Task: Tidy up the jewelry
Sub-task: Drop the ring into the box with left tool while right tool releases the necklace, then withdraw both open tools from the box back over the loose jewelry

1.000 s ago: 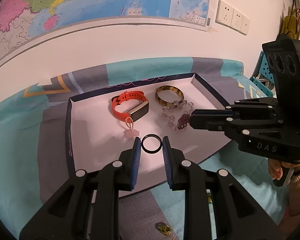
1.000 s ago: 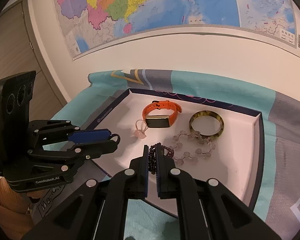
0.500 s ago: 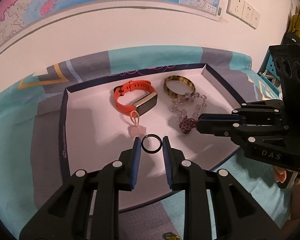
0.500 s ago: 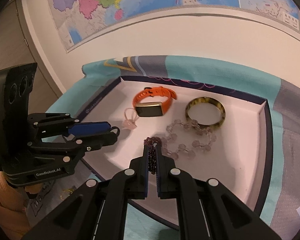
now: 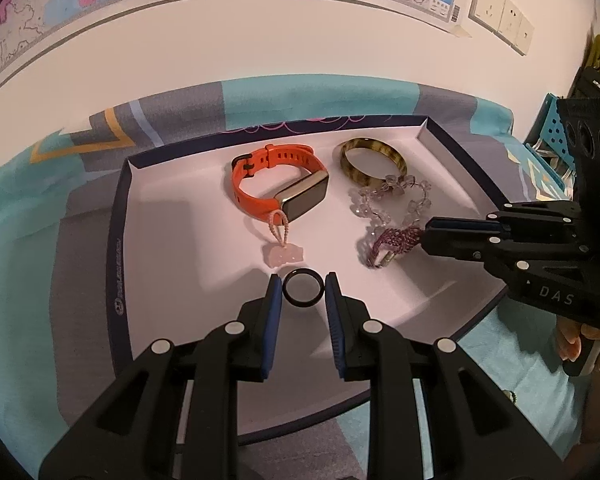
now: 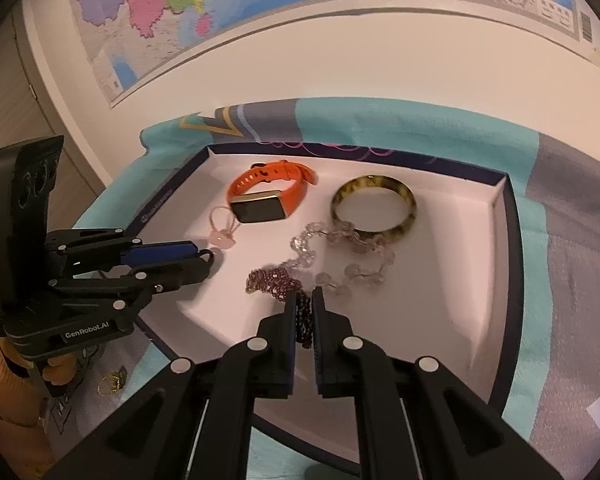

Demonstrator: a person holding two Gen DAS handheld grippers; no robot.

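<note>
Map wall behind; white tray [image 5: 172, 216] on patterned cloth. Both hand-held grippers have sunk toward it: left [image 5: 302, 294] pinching black ring [image 5: 302, 289], right [image 6: 303, 307] pinching purple bead bracelet [image 6: 278, 282], now trailing onto tray. Placement imminent.

Left tool [image 5: 302, 289] angled downward, pads clamped on either side of a black ring [image 5: 302, 289]. Right tool [image 6: 303, 307] angled downward, pinched tight on purple beaded bracelet [image 6: 280, 280].
</note>
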